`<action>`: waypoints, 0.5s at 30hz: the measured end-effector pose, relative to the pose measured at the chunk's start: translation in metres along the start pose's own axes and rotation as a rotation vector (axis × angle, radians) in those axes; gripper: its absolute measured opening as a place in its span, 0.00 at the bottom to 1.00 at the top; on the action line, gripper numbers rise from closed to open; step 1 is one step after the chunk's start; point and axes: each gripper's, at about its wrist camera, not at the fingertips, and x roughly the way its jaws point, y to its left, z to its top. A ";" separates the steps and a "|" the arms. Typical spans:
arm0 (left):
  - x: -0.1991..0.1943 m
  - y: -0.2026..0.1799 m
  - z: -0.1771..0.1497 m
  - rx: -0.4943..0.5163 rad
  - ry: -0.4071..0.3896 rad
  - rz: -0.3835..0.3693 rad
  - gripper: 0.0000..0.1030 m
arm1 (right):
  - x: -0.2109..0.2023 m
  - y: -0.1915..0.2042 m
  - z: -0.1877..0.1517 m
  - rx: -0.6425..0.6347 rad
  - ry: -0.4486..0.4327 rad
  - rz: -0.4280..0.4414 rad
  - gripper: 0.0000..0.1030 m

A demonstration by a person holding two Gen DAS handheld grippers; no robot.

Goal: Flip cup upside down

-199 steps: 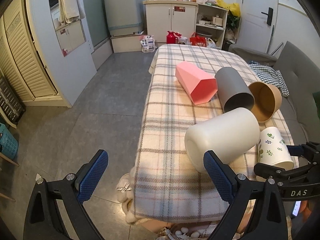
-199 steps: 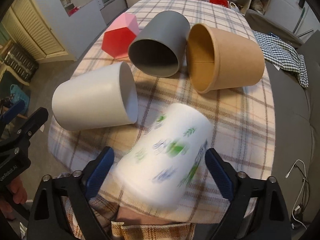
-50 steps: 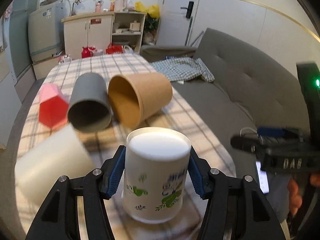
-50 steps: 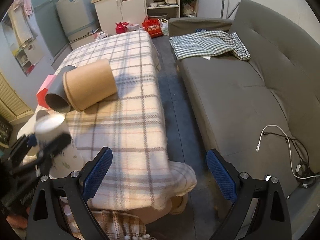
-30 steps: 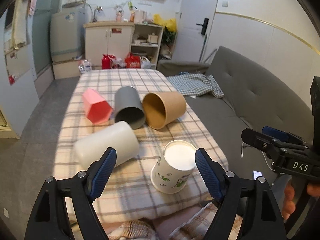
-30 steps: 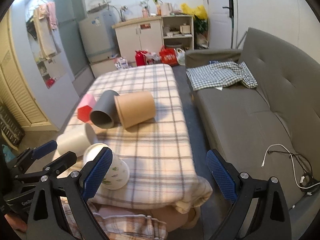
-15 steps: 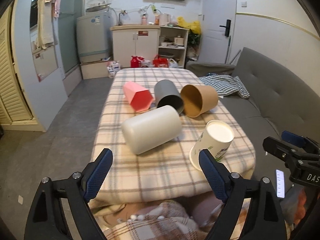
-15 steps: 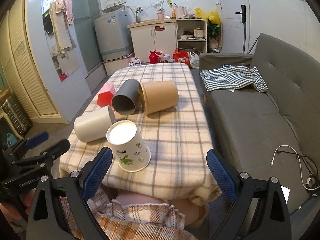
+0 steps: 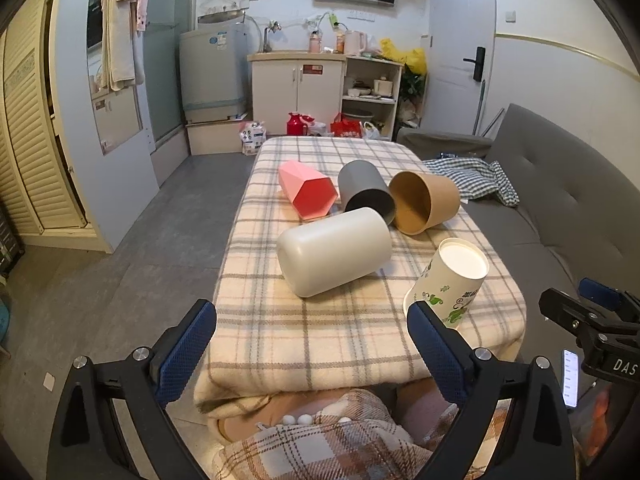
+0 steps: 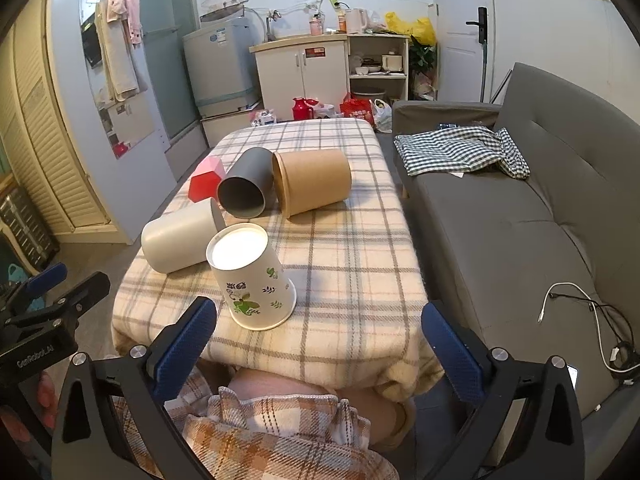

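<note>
1. The left gripper (image 9: pixel 311 342) has its blue-padded fingers (image 9: pixel 186 347) spread wide with nothing between them, held back from the near edge of the table.
2. The right gripper (image 10: pixel 320 344) is likewise spread wide and holds nothing (its pads sit low in the right wrist view, short of the table edge).
3. The white paper cup with green leaf print (image 10: pixel 251 279) stands upside down on the plaid-cloth table (image 10: pixel 352 256), rim on the cloth and base up, near the front edge; no finger touches it.
4. Just behind it lies a cream plastic cylinder cup (image 9: pixel 334 251) on its side.
5. Farther back, side by side, lie a pink faceted cup (image 9: pixel 307 189), a grey cylinder cup (image 9: pixel 366 191) and a brown kraft paper cup (image 9: pixel 425 201), mouths toward the cameras.
6. A grey sofa (image 10: pixel 520 216) stands beside the table, a checked cloth (image 10: pixel 460 150) on it.
</note>
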 end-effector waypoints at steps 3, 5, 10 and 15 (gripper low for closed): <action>0.000 0.001 0.000 -0.001 0.005 0.001 0.96 | 0.001 0.001 -0.001 -0.007 0.003 -0.002 1.00; 0.000 0.001 0.000 -0.004 0.006 0.002 0.96 | 0.001 0.002 -0.001 -0.010 0.004 -0.004 1.00; 0.000 0.003 0.000 -0.013 0.010 -0.001 0.96 | 0.003 0.006 -0.001 -0.014 0.005 -0.005 1.00; 0.000 0.004 -0.001 -0.016 0.011 0.001 0.96 | 0.003 0.006 -0.001 -0.014 0.005 -0.005 1.00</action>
